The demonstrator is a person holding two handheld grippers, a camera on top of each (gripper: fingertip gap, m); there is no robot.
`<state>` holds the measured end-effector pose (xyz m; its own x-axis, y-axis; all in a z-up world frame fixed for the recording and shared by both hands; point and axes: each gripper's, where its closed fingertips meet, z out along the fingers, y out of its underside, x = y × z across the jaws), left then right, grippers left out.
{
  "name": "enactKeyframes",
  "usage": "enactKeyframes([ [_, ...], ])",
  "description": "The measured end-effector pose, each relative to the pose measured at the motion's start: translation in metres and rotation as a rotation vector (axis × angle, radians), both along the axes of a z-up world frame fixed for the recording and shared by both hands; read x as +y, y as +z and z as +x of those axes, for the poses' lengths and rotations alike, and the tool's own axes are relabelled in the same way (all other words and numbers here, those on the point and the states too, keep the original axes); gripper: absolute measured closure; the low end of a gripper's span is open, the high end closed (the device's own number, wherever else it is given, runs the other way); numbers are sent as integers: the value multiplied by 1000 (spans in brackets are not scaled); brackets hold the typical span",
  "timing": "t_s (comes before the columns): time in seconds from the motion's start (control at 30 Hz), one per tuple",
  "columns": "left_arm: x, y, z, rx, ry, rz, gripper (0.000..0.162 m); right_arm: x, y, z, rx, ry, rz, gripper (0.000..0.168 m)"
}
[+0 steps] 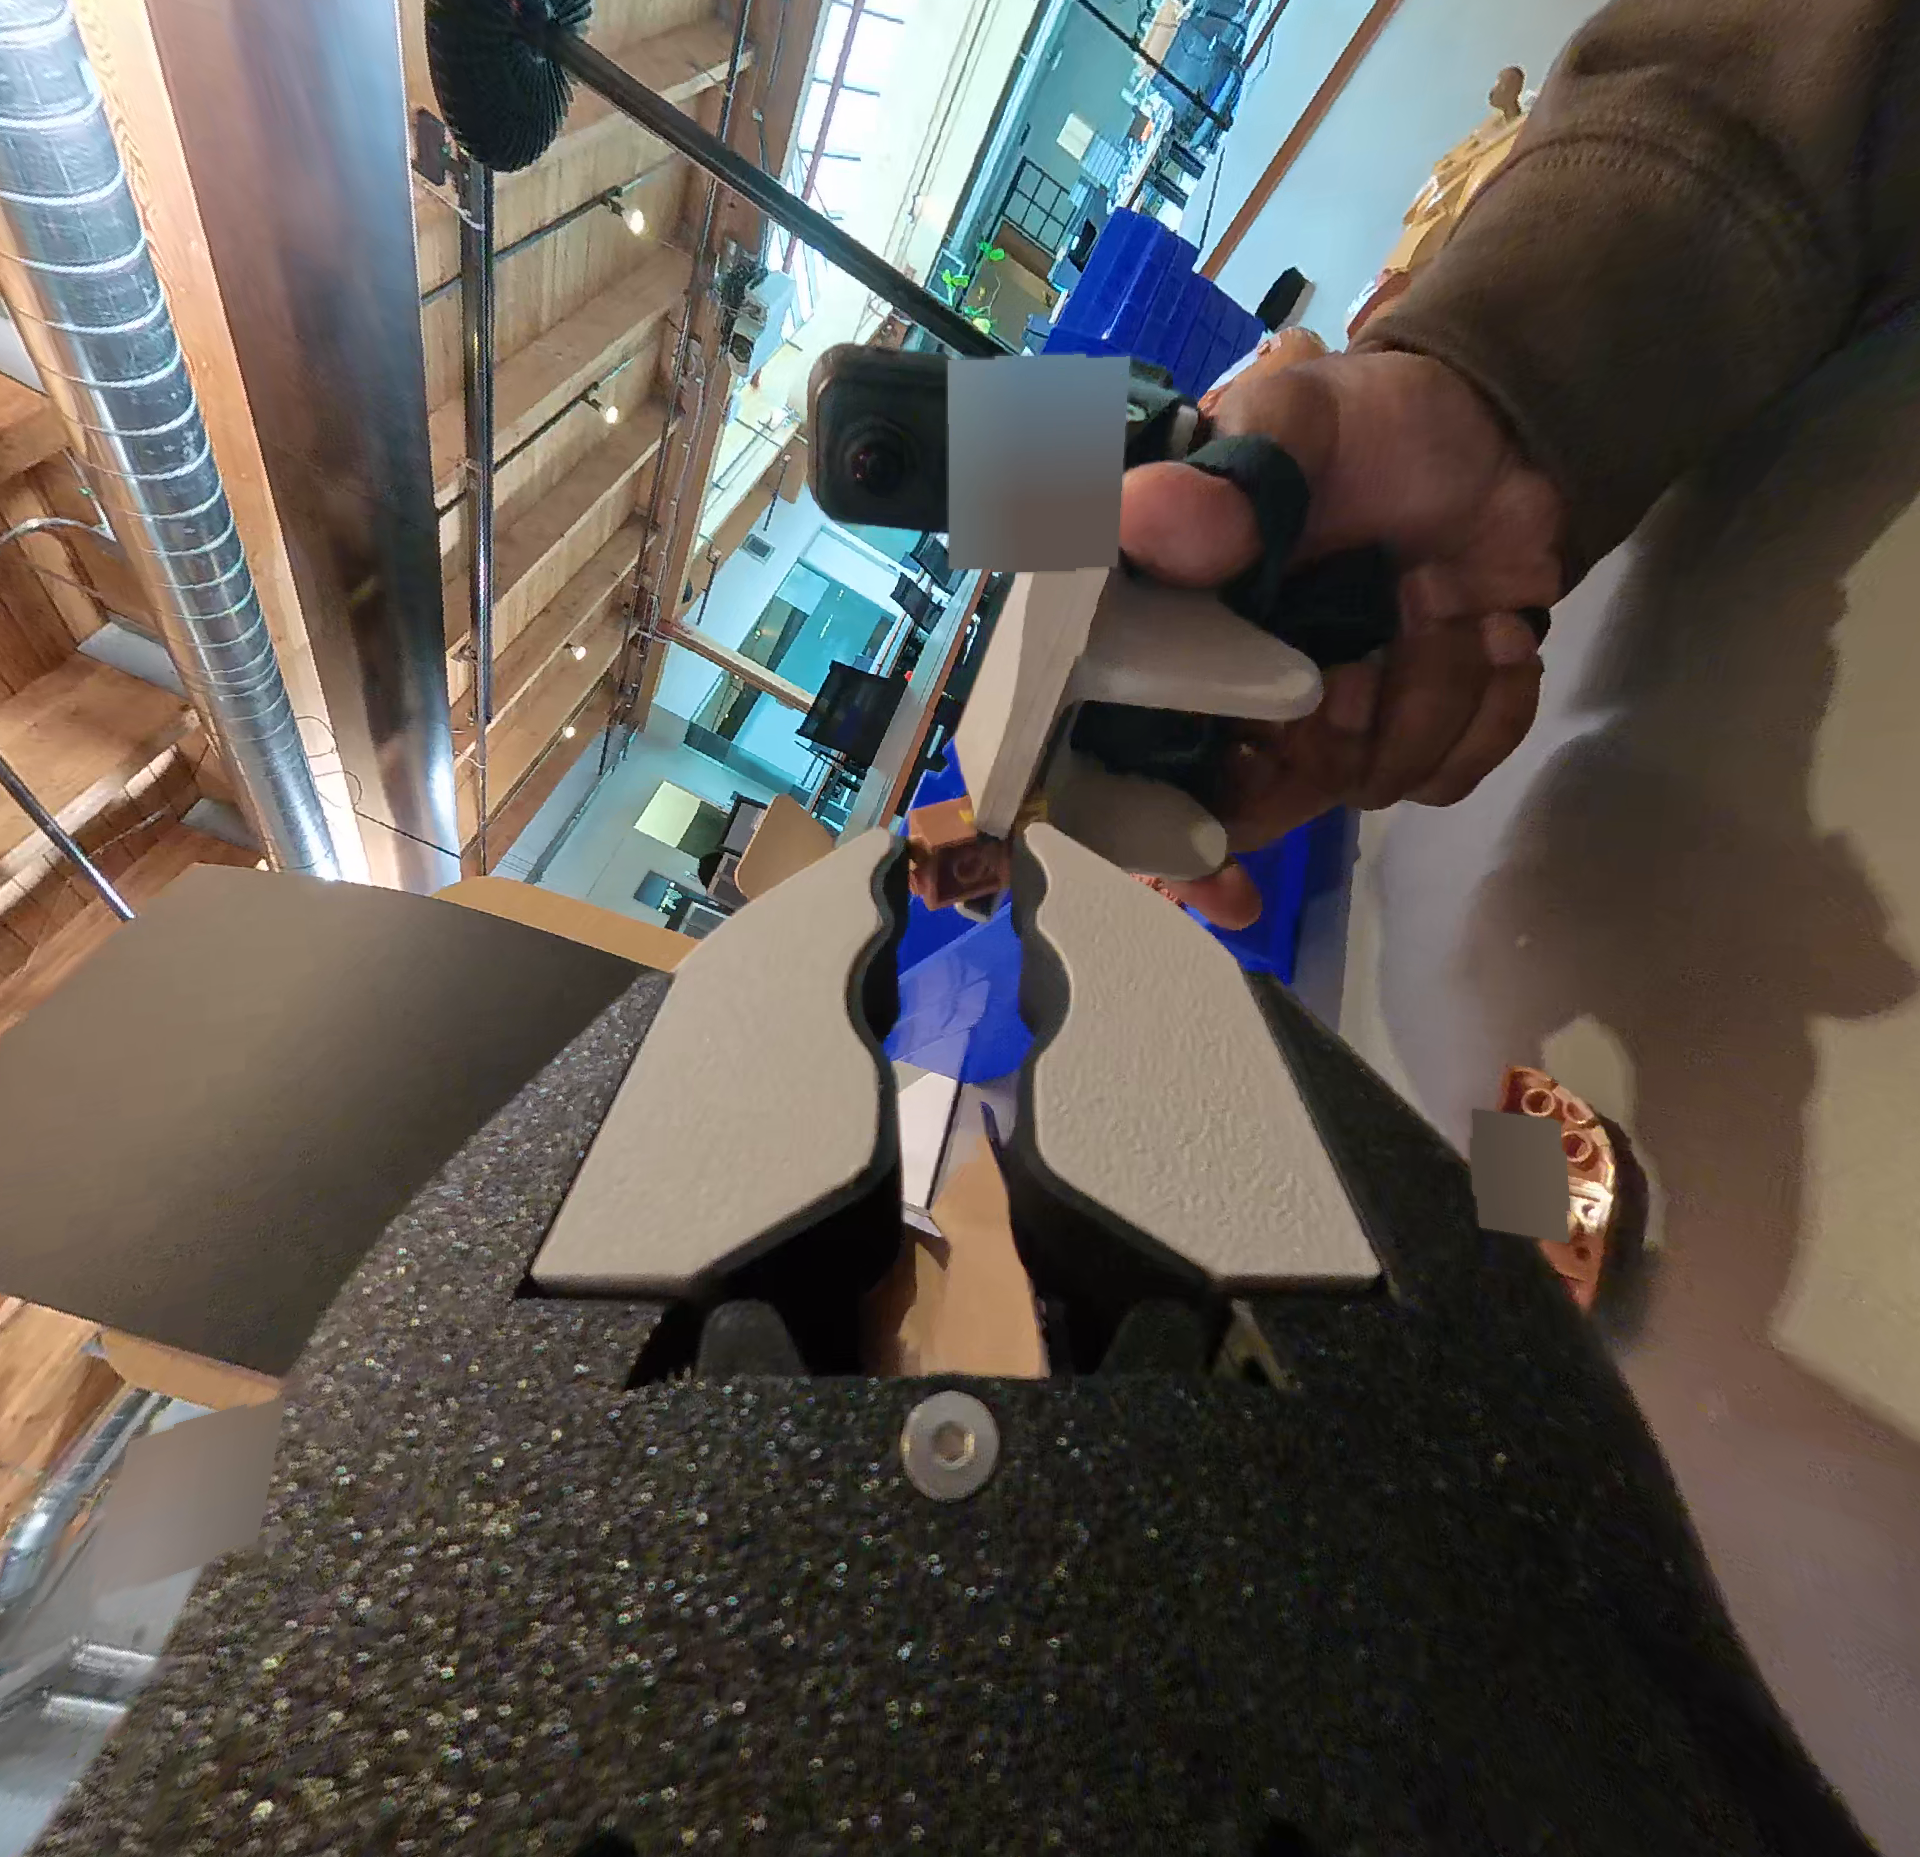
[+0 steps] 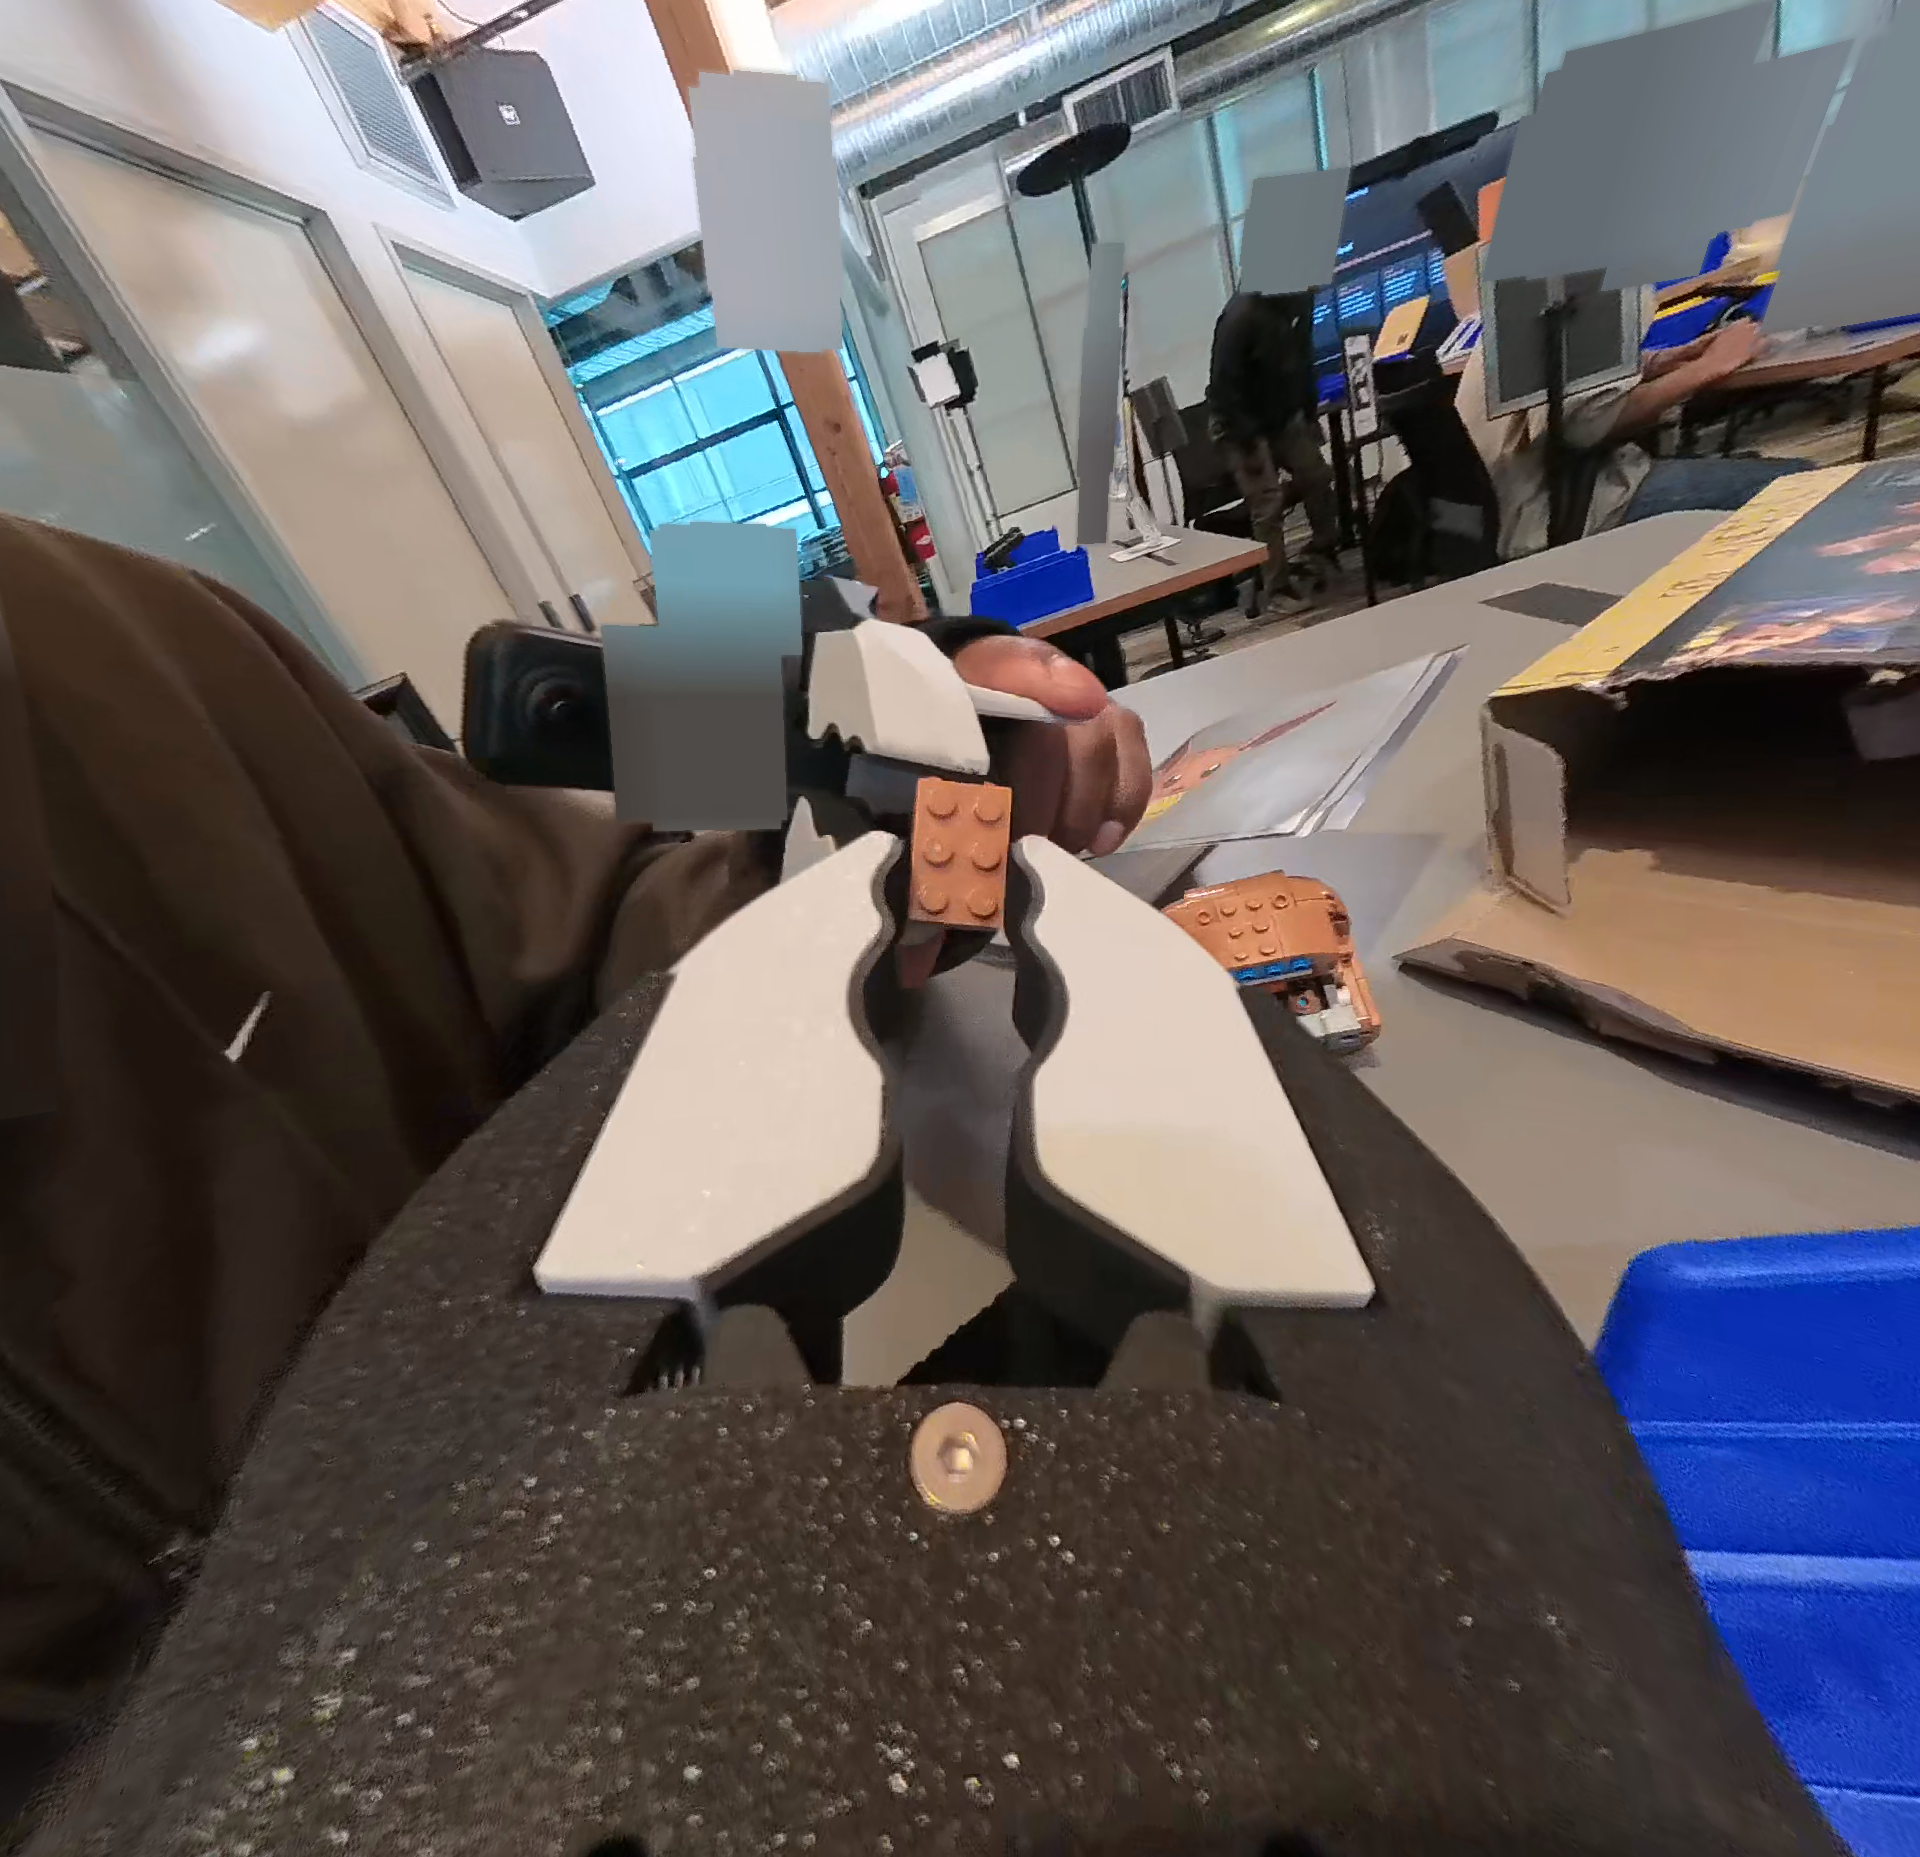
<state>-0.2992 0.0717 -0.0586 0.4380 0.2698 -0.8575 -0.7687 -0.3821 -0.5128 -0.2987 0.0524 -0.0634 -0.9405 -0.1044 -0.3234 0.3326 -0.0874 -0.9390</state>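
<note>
Fingers both pinching orange brick – over grey table (open-plan office).

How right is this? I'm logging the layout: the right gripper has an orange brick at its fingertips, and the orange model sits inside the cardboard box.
One detail is wrong. The right wrist view shows the model on the grey table beside the box, not inside it. The brick is indeed at the right gripper's fingertips.

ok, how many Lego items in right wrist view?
2. Orange brick between fingertips of the right gripper; orange part-built model on the table beside it. The cardboard box may hide more.
</note>
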Motion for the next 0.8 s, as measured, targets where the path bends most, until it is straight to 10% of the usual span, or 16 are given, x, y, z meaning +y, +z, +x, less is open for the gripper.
enactKeyframes([
  [0.43, -20, 42, 1, -792, -389, 505, 138, 16, 23, -7, 135, -110, -182, 152],
  [0.8, -3, 25, 5, -919, -406, 452, 138, 11, 19, 1, 213, -114, -176, 152],
])
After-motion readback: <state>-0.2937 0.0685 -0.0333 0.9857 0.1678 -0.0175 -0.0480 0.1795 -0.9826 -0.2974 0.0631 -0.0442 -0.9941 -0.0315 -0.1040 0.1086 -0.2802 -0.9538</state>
